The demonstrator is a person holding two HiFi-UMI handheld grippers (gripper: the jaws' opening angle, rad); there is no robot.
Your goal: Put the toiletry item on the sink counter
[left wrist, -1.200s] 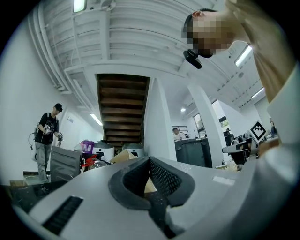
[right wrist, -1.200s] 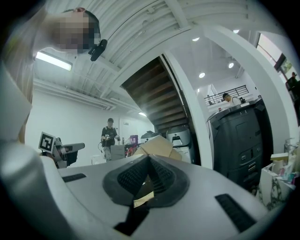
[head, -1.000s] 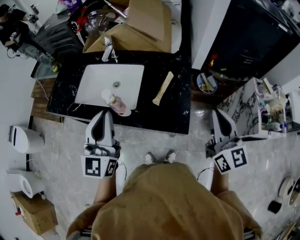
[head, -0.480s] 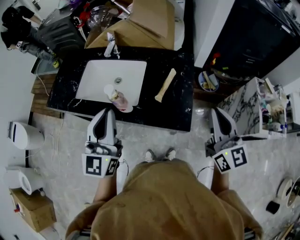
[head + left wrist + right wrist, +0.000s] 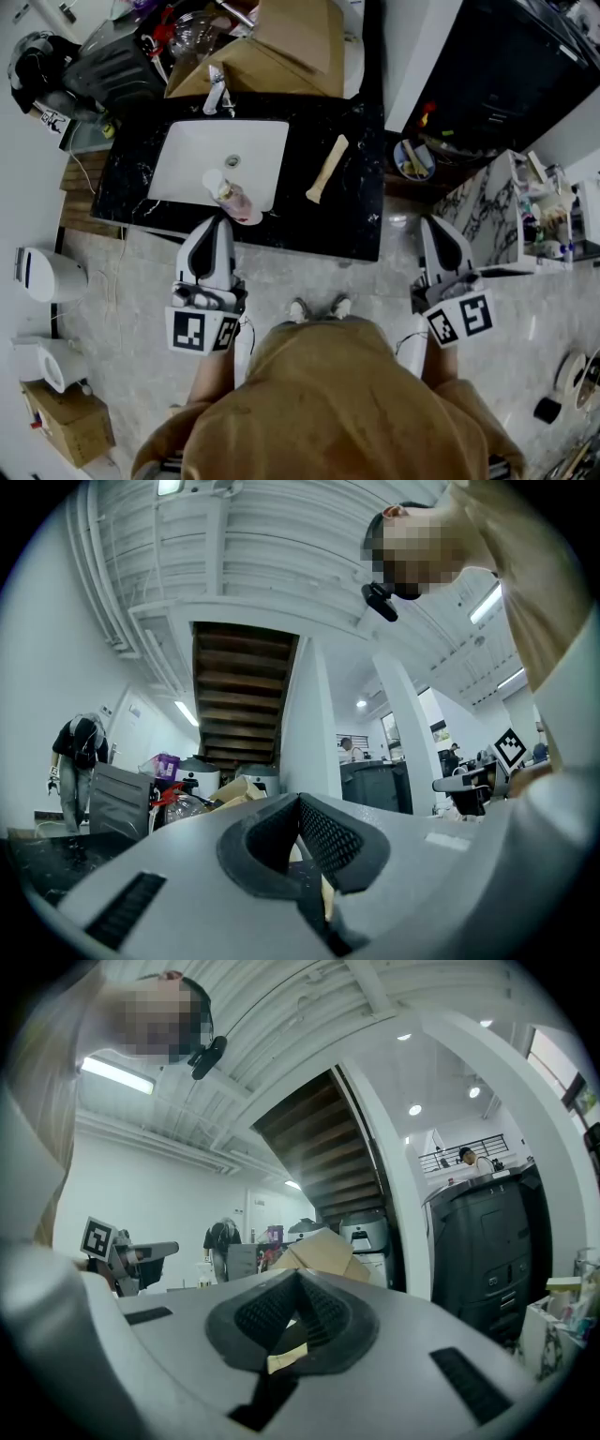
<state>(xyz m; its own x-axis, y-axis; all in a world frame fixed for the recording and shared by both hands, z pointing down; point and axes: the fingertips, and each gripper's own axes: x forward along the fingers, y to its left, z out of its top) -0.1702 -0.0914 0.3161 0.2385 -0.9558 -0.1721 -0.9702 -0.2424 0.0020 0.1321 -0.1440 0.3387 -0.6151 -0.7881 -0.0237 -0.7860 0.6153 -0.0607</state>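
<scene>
The black marble desk (image 5: 356, 202) spans the far side of the scene, with a white basin (image 5: 192, 150) sunk into its left half. The person stands on the near side of it holding both tools low. The left gripper (image 5: 219, 221) points at the desk's near edge below the basin, and the right gripper (image 5: 431, 223) sits well off to the right, past the desk's end. Each gripper's own view shows its jaws pressed together at the tip with nothing between them. Two things could be the toiletry item. A long cream stick-like one (image 5: 326, 170) lies flat on the bare desk right of the basin. A pink bottle (image 5: 239, 203) with a white cap lies across the basin's near rim, cap inside the bowl and base on the marble (just beyond the left gripper's tip). This fits either an item already set down with the grippers drawn clear, or a bottle waiting to be lifted fully onto the desk. If it is the second, I judge the left gripper is best placed, and its jaws would have to part before closing across a round body that may roll.
</scene>
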